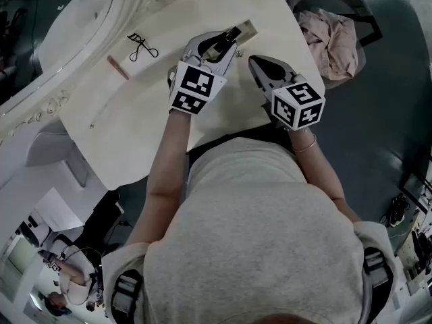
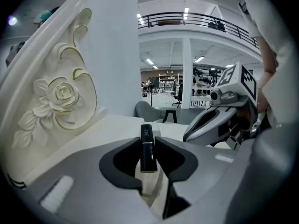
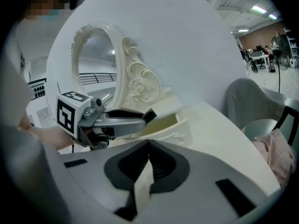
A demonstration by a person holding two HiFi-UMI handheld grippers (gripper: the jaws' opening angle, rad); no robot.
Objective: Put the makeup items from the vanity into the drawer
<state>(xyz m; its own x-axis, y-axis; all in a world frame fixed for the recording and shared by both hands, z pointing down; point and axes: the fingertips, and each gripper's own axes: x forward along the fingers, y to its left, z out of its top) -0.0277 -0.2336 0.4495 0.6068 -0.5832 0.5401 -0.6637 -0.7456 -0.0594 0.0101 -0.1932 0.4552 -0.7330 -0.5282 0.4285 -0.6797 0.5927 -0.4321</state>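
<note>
Left gripper (image 1: 226,44) holds a black tube (image 1: 231,34) over the open drawer (image 1: 248,28) at the desk (image 1: 135,127) edge, right gripper (image 1: 254,61) just beside it. Eyelash curler (image 1: 140,47) and pink stick (image 1: 117,67) lie on the desk, well apart from both.

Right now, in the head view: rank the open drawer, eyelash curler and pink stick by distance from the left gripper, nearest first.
1. Open drawer, just beyond the left gripper tips.
2. Eyelash curler, well off to its left.
3. Pink stick, farther left, past the curler.
</note>
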